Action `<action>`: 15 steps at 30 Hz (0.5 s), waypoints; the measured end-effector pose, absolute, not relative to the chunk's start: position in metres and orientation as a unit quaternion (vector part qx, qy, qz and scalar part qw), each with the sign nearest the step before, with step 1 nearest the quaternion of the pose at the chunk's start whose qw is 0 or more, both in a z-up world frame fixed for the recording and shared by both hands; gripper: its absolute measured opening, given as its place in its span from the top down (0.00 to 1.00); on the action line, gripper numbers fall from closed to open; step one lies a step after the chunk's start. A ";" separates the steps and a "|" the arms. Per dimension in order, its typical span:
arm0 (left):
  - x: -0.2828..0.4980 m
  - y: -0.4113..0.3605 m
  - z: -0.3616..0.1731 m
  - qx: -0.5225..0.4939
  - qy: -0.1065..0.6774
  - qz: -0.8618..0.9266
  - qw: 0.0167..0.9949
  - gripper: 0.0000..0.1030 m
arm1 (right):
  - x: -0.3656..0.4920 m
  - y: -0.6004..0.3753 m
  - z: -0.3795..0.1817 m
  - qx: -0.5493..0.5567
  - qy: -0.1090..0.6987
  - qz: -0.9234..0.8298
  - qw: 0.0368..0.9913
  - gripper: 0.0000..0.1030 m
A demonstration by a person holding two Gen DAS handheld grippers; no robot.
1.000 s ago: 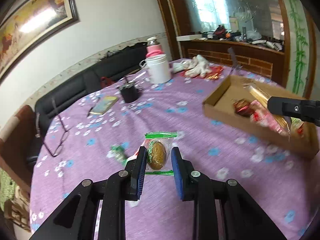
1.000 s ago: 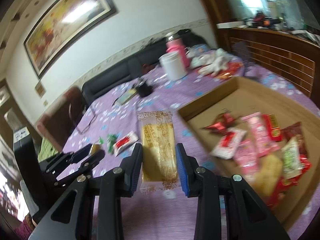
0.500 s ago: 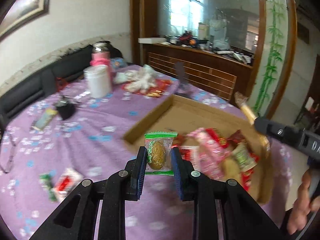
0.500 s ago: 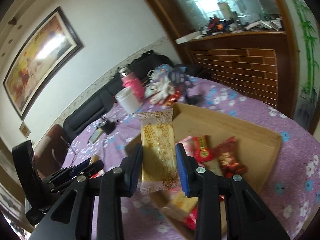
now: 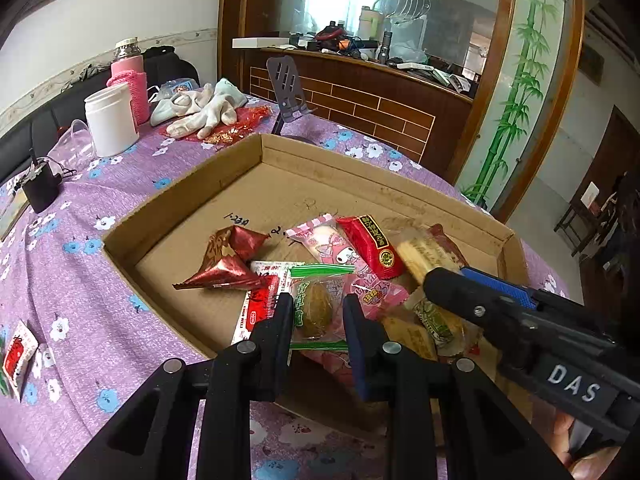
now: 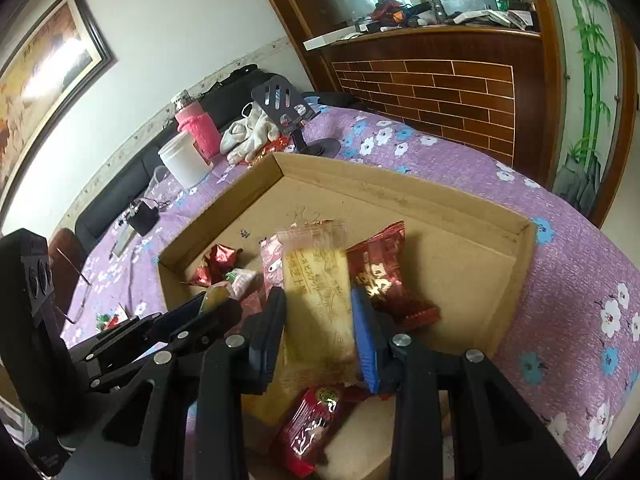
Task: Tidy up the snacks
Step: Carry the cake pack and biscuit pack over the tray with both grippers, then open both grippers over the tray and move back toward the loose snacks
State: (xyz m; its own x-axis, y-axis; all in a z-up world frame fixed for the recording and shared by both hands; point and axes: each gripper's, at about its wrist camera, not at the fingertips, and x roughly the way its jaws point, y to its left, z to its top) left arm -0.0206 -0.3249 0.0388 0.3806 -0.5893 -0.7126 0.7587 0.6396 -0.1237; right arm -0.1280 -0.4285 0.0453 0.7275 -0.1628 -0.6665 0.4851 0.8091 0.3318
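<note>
Our left tongs (image 5: pixel 316 314) pinch a green-edged snack (image 5: pixel 317 306) – our right tongs (image 6: pixel 318 322) pinch a yellow cake bar (image 6: pixel 318 300) – both mid-frame, over the cardboard box (image 5: pixel 180 204).

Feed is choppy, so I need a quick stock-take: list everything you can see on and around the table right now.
cardboard tray: one, brown, on the purple cloth
loose snacks: several, mostly red and pink, in the tray
egg-shaped snack: one, green-edged clear wrapper, held over the tray
long cake bar: one, yellow, held over the tray
red packet: one, on the cloth left of the tray
white jar: one, far left
pink bottle: one, behind the jar
gloves: pale heap, beyond the tray
phone stand: one, dark, beyond the tray
left gripper: shut on the egg-shaped snack
right gripper: shut on the long cake bar
</note>
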 end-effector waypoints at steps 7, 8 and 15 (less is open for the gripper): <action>-0.020 -0.321 0.033 0.111 0.372 -0.408 0.826 0.64 | -0.124 -0.422 0.039 0.241 0.325 -0.187 0.895 0.68; -0.019 -0.320 0.033 0.108 0.374 -0.409 0.825 0.58 | -0.126 -0.423 0.040 0.247 0.321 -0.185 0.895 0.68; -0.020 -0.310 0.049 0.084 0.358 -0.412 0.834 0.32 | -0.138 -0.428 0.055 0.261 0.296 -0.191 0.899 0.61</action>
State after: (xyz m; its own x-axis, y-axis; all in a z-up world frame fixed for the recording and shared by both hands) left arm -0.0197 -0.3101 0.0486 0.4036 -0.6277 -0.6657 0.7474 0.6458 -0.1559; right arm -0.1383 -0.4280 0.0550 0.7515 -0.1891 -0.6321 0.4980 0.7910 0.3554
